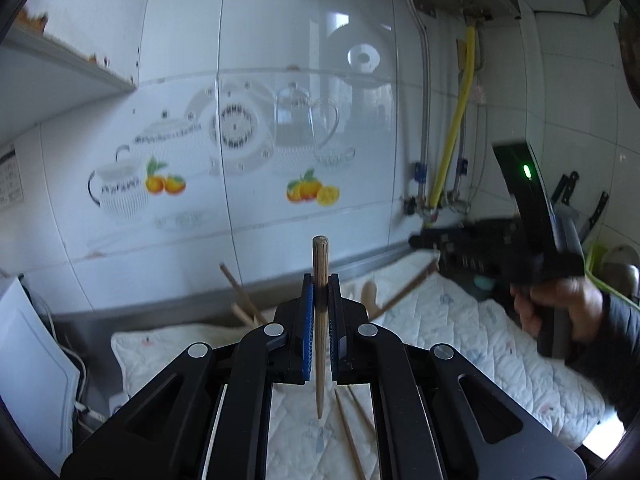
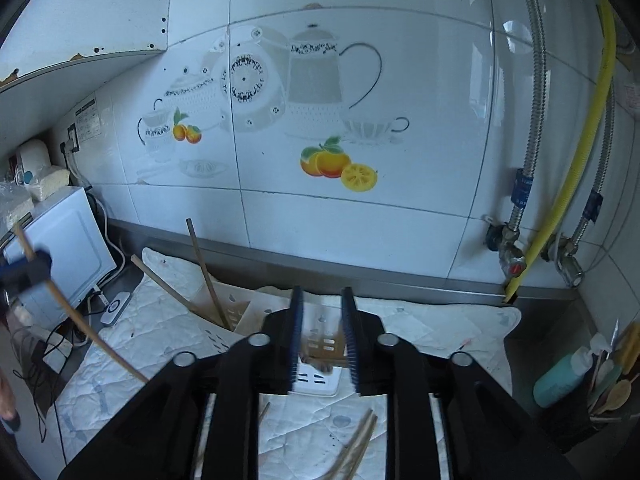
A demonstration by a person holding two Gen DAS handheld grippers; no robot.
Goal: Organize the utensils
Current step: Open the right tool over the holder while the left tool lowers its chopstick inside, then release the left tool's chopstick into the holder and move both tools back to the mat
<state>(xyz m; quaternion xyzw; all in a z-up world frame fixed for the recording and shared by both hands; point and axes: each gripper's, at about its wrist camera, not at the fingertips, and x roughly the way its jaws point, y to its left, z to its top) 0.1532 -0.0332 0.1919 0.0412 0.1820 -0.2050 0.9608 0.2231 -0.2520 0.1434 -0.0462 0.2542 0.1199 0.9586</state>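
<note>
A round wooden chopstick (image 1: 320, 320) is pinched upright between the ribbed blue pads of the left gripper (image 1: 320, 300), raised above the quilted white cloth (image 1: 460, 320), presumably for dropping into the perforated holder (image 2: 240, 312) (two sticks already lean there). The right gripper (image 2: 322, 340) is held spread and empty. Loose chopsticks (image 2: 356, 448) are left on the cloth.

Both wrist views face the tiled wall (image 1: 280, 128) above the quilted mat (image 2: 420, 320).
</note>
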